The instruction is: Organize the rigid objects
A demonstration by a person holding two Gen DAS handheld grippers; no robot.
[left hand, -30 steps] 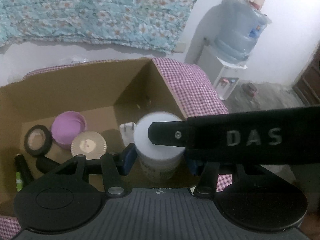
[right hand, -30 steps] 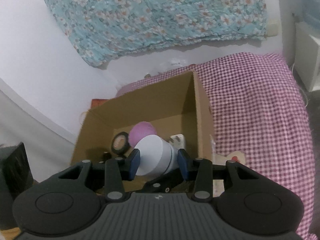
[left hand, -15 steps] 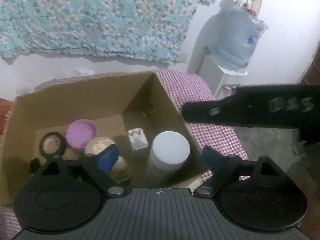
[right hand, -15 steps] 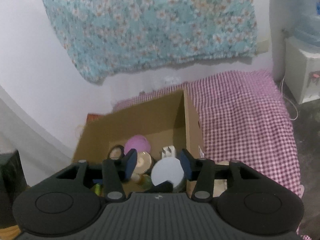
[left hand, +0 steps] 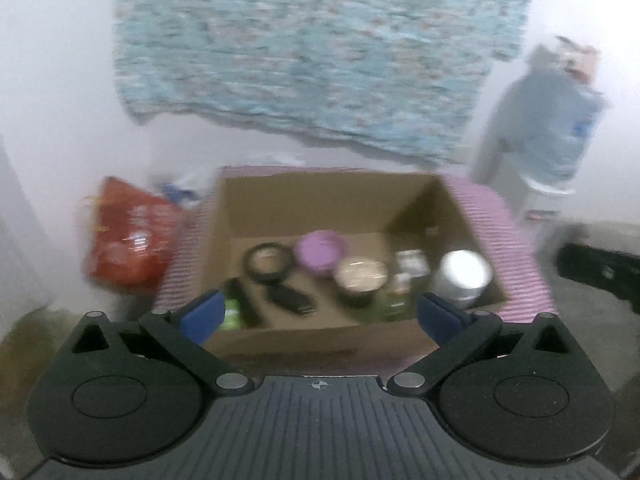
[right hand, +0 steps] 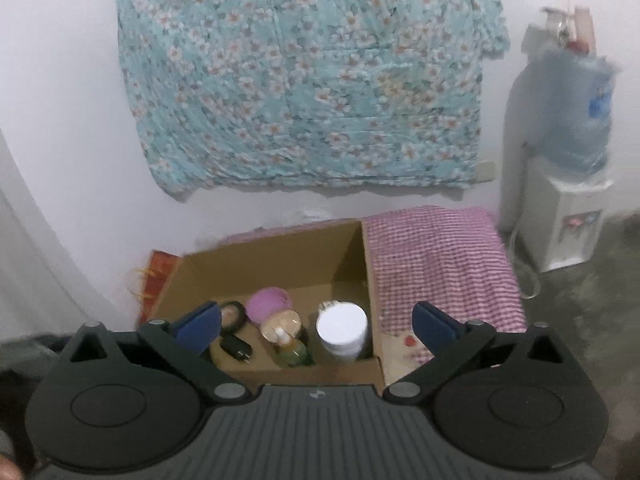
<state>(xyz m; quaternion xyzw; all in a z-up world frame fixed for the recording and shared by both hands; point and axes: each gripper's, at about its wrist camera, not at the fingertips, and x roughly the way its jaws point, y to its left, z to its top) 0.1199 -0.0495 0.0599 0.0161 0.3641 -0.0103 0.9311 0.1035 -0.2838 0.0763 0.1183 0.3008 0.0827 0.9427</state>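
— Both tools gape: the left tool [left hand: 318, 316] and the right tool [right hand: 316, 326] have just been spreading their jaws, with nothing between them.

— And the white jar [right hand: 342, 329]?

— Upright in the cardboard box [right hand: 276, 252], in its near right corner (clear of both tools). Beside it stand a small bottle [right hand: 289, 345], a purple lid [right hand: 266, 305] and a black ring [right hand: 232, 312].

— The box?

— On a pink checked cloth [right hand: 436, 256], against the wall.
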